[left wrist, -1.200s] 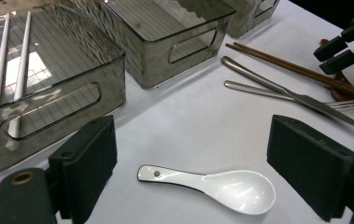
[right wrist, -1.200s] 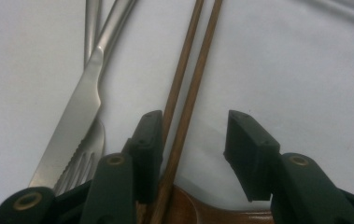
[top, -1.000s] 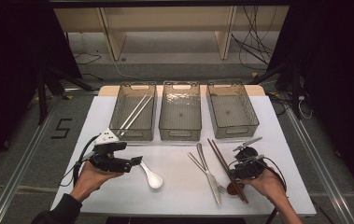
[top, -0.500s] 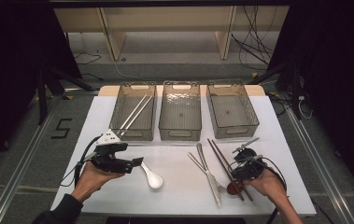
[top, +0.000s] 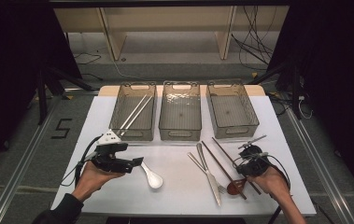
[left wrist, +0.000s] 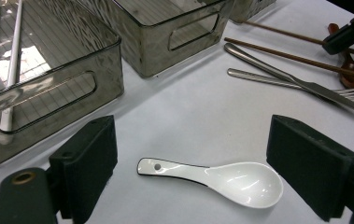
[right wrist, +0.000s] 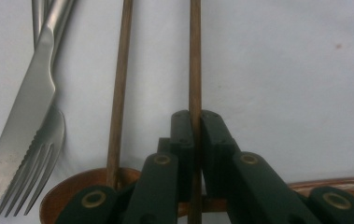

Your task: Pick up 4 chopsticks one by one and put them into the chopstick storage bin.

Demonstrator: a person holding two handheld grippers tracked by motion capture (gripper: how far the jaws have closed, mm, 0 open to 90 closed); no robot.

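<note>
In the right gripper view, the right gripper [right wrist: 194, 128] has its jaws pressed together on a brown wooden chopstick [right wrist: 194, 56], which runs straight up the middle of the frame from between the pads; the jaws have just been closing onto it. A second wooden chopstick [right wrist: 120, 79] lies just to the left of it, its lower end over the bowl of a brown wooden spoon [right wrist: 69, 189]. At the left edge a steel knife [right wrist: 23, 116] crosses a steel fork [right wrist: 34, 172].

In the high view this gripper [top: 251, 164] sits at lower right, over the cutlery spread on the white table [top: 179, 191].

The left gripper [left wrist: 191, 163] stands wide open, its two black pads either side of a white ceramic soup spoon [left wrist: 221, 179] without touching it; the spoon lies flat on the table at lower centre of the left gripper view. In the high view that gripper [top: 132, 164] is at lower left, held level.

Three clear plastic bins stand in a row across the middle of the high view: the left bin [top: 118, 128] holds two white chopsticks [top: 135, 112], then come the middle bin [top: 180, 135] and the right bin [top: 251, 123]. Beyond the table are a grey floor, wooden shelf legs and loose cables, with darkness at both sides
</note>
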